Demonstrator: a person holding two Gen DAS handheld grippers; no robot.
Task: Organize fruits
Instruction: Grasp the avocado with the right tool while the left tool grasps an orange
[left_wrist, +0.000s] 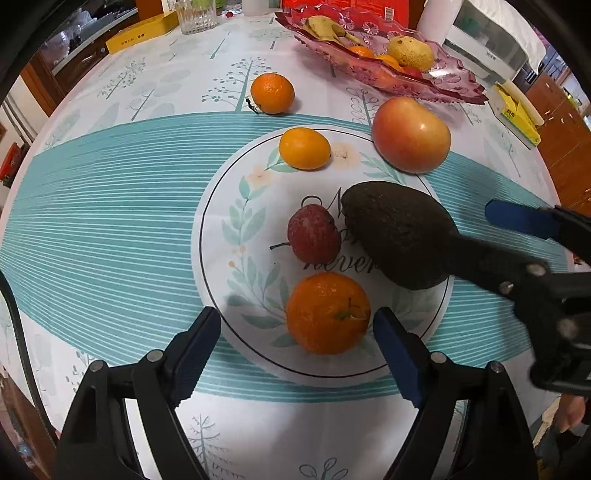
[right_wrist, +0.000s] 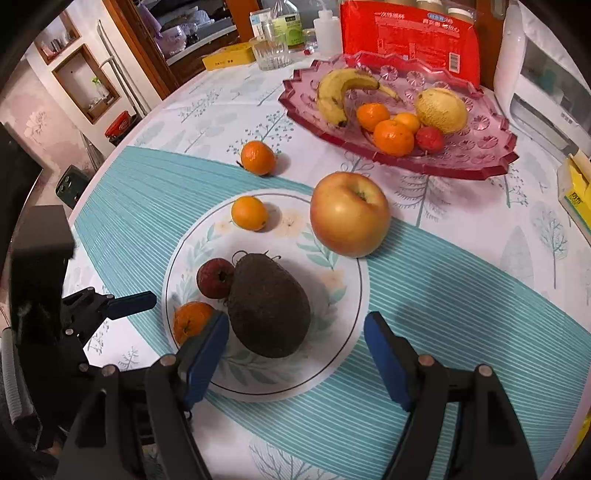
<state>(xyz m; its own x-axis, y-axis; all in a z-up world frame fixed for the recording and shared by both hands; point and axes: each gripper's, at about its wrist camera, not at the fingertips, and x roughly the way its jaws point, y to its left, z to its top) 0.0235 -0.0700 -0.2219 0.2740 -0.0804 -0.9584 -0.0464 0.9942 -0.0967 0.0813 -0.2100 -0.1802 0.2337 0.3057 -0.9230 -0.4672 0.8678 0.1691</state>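
A white floral plate (left_wrist: 221, 236) (right_wrist: 332, 354) holds a dark avocado (left_wrist: 391, 236) (right_wrist: 267, 306), a small red fruit (left_wrist: 314, 232) (right_wrist: 214, 277), a tangerine (left_wrist: 328, 313) (right_wrist: 190, 319) and a small orange (left_wrist: 304, 147) (right_wrist: 249, 213). A big apple (left_wrist: 410, 134) (right_wrist: 349, 214) rests at its far rim. My left gripper (left_wrist: 297, 317) is open, its fingertips either side of the near tangerine without touching. My right gripper (right_wrist: 297, 321) (left_wrist: 476, 225) is open around the avocado, its pads not pressing on it.
A pink glass tray (left_wrist: 454, 86) (right_wrist: 480, 158) at the back holds a banana, tangerines, a yellow fruit and a red one. A loose tangerine (left_wrist: 272, 92) (right_wrist: 258, 157) lies on the tablecloth. A glass (left_wrist: 195, 16), boxes and a white appliance (right_wrist: 543, 88) line the table's far side.
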